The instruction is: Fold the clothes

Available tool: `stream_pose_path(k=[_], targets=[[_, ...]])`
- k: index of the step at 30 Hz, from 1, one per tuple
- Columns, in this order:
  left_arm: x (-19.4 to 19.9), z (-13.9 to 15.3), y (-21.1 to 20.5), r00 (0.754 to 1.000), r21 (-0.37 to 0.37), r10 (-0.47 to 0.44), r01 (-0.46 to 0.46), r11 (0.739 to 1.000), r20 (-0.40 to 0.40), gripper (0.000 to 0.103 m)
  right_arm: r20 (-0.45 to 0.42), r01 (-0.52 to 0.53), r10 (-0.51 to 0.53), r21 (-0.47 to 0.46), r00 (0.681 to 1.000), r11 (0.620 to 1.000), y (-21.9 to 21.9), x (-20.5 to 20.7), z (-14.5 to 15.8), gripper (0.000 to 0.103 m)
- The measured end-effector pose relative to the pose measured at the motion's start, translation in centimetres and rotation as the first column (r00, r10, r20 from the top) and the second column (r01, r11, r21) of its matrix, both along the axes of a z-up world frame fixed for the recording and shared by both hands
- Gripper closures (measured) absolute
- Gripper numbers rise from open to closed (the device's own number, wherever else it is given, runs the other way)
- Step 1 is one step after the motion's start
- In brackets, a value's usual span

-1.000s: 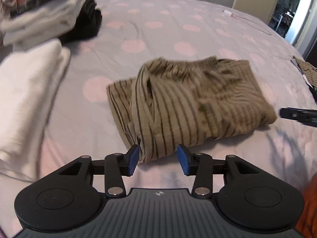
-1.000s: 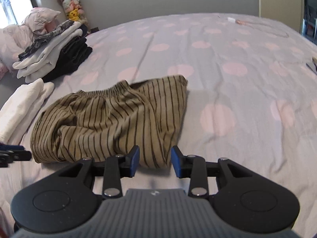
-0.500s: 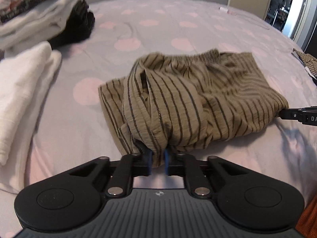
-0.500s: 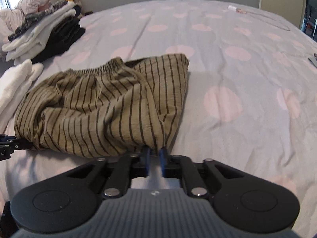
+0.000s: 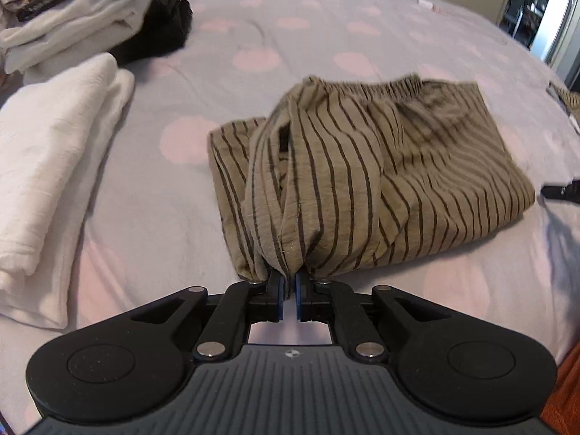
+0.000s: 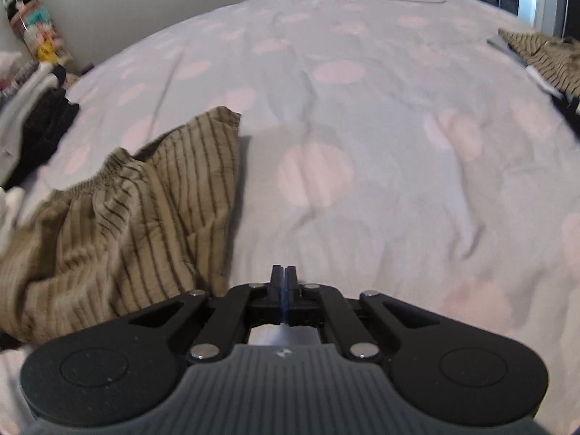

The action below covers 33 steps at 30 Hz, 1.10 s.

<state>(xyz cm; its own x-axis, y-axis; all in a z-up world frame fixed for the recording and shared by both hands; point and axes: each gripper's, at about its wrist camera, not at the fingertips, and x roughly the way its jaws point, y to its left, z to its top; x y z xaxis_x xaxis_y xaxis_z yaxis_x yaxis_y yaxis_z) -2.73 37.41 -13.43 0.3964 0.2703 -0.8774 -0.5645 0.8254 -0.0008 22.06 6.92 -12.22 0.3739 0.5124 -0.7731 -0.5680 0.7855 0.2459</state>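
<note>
The olive striped shorts are lying crumpled on the polka-dot bed, waistband toward the far side. The left tongs are pinching the near hem, with a bunch of fabric rising from between the blue pads. The right tongs are closed completely, and in the right wrist view nothing is showing between their tips; the shorts are sitting just to their left, apart from the pads.

The main risk, as I judge it: the right side is gripping nothing, so any lift is going to raise one corner only and drag the shorts into a twist instead of a clean fold. The left grip is taking a thick gather of several layers, which may be slipping out unevenly or carrying an unwanted lower layer. The folded white towel and the clothes stack are lying near on the left, so a wide swing could be disturbing them.
</note>
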Motion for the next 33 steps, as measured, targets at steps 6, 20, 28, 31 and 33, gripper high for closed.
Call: stream_pose_path(k=[6,20,28,31,33], targets=[[-0.9,-1.5,1.7,0.989,-0.086,0.107,-0.116,0.990,-0.103,0.073,0.083,-0.104,0.099,0.057,0.992,0.993,0.6,-2.1,1.5,0.097],[-7.0,4.9,3.3,0.884,-0.113,0.287,-0.264,0.958,0.368,0.073,0.251,-0.194,0.162,0.110,0.954,0.975,1.6,-4.7,3.2,0.097],[-0.7,3.0,0.0,0.954,0.041,0.022,-0.036,0.999,0.299,0.074,0.327,-0.329,0.282,0.097,0.902,0.939,4.8,-7.1,2.5,0.097],[0.5,0.9,0.2,0.975,0.044,0.034,-0.045,0.998,0.221,0.080,0.295,-0.370,0.342,0.043,0.892,0.928,6.2,-7.3,1.2,0.097],[0.3,0.2,1.5,0.975,0.011,0.081,-0.085,0.996,0.206,0.082,0.256,-0.350,0.339,-0.005,0.905,0.937,6.8,-6.7,0.0,0.097]])
